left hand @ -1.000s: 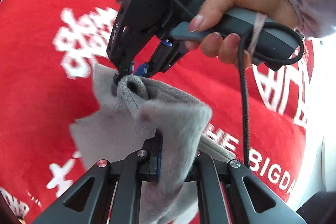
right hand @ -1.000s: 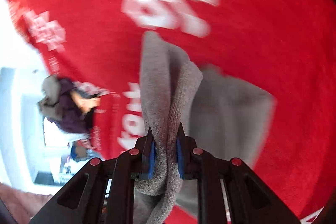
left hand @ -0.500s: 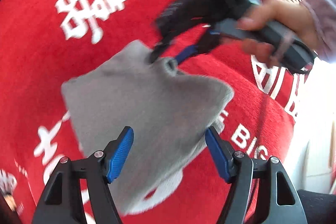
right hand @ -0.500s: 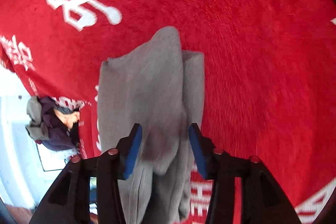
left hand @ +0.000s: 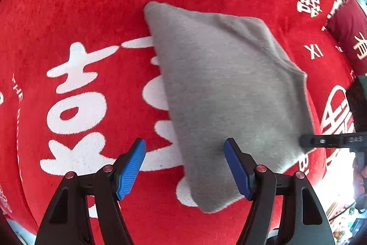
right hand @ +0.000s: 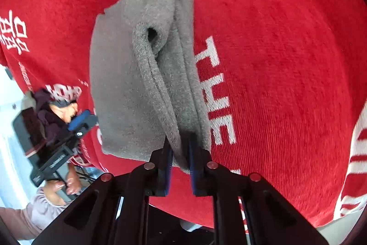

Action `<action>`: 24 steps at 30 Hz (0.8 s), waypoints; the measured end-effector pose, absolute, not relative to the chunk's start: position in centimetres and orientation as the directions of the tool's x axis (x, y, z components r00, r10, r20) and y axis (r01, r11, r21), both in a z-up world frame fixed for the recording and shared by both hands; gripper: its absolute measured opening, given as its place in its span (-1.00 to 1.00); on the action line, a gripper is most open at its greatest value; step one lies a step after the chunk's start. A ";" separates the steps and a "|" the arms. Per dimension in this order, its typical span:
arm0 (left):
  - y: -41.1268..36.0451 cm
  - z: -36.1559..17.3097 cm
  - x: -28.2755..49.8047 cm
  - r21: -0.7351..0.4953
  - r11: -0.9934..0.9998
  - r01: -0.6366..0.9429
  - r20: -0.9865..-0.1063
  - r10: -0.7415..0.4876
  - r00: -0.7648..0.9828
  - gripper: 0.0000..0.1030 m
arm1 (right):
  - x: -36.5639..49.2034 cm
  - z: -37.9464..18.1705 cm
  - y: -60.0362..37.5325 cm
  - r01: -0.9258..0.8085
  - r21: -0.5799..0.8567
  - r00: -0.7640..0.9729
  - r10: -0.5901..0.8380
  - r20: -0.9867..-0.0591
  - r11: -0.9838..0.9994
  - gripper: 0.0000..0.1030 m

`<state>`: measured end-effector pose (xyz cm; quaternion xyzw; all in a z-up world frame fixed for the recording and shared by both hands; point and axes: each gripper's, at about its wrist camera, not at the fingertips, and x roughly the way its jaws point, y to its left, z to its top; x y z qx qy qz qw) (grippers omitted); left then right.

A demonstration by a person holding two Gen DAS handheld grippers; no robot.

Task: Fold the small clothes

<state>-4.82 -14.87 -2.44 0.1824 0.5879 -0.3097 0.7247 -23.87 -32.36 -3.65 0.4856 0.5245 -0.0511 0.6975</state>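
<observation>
**Grey garment laid down; left released, right re-clamped**

Since the earlier frames the grey garment (left hand: 229, 95) has gone from hanging between both grippers to lying folded on the red cloth (left hand: 80, 4). The left gripper (left hand: 184, 167) has let go of it and turned. The right gripper (right hand: 179, 153) opened partway and its jaws have just been closing again, with a fold of the garment between them.

Count: one grey garment, folded into several layers visible at its edge in the right wrist view. One red cloth with white characters and lettering beneath it. Two grippers. One hand (right hand: 66, 185) visible, with a pale sleeve (right hand: 36, 208), on the left gripper's handle.

Left gripper: jaws released, standing wide, pointing steeply down over the near edge of the garment. The blue pads (left hand: 130, 171) press on nothing; one sits over the cloth, the other over the garment's near corner.

Right gripper: jaws clenched on a raised fold at the garment's near edge, angled downward. In the left wrist view only a dark finger of it shows, at the garment's right edge.

Garment position: on the red cloth, partly covering a large white character.
</observation>
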 end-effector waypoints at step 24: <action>-16.2 -6.9 1.2 -0.462 0.731 0.502 -0.884 -0.422 -0.200 0.81 | -15.5 -3.8 -42.6 0.482 0.724 0.517 0.506 -0.690 0.494 0.45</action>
